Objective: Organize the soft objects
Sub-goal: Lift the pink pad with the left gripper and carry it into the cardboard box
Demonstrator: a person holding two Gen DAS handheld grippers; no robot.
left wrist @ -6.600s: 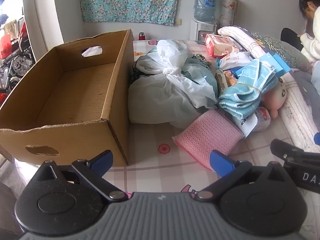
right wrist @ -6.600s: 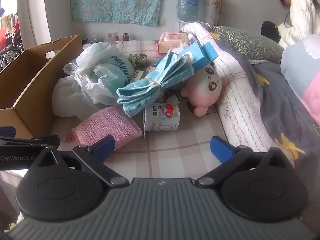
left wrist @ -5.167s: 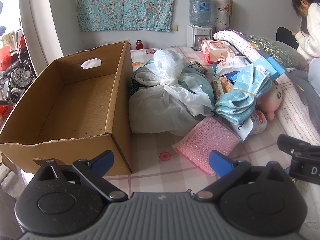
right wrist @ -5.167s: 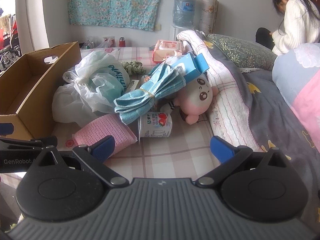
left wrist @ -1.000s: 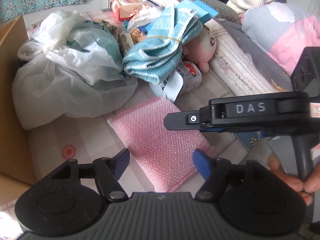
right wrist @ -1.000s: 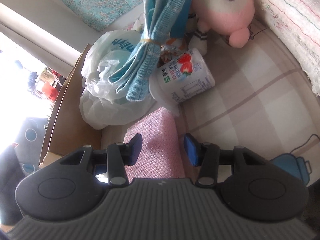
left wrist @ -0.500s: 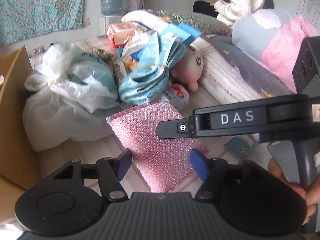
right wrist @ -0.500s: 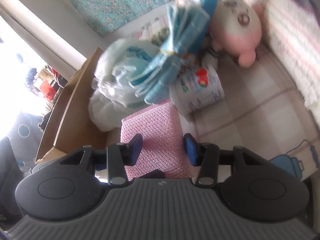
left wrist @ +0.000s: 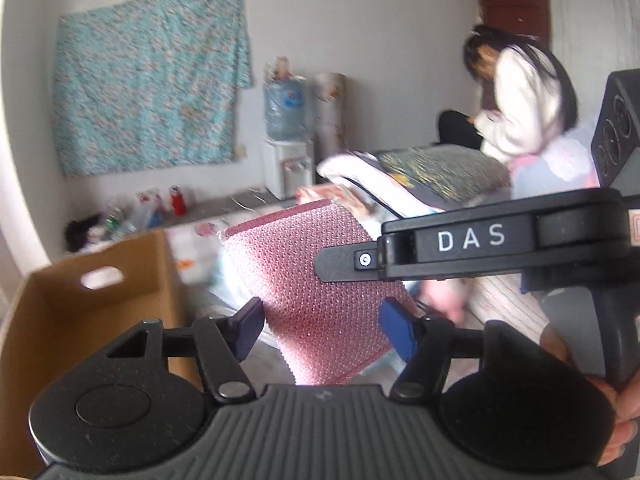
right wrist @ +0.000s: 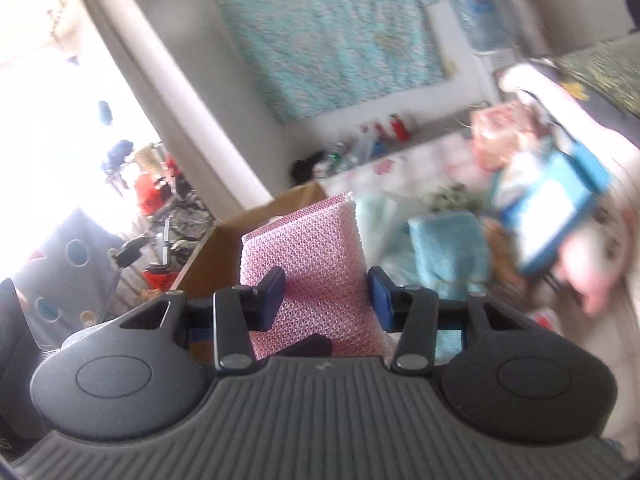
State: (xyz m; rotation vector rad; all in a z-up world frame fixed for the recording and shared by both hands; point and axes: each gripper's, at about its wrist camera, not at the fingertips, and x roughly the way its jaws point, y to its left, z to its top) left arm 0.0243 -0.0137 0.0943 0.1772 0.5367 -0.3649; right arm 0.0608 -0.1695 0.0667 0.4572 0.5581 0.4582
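Pink pad (right wrist: 308, 264) apparently clamped — both grippers, blurred

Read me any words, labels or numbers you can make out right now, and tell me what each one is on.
"DAS": white letters on the black body of the right gripper, seen from the left wrist view.
Water jug label: too blurred to read.
Blue box print: too blurred to read.
Nothing else is legible.

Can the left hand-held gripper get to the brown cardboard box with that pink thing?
Probably yes. The left hand-held gripper has the pink bubble-wrap pad between its fingers, and the open brown cardboard box sits just beside it with nothing between.
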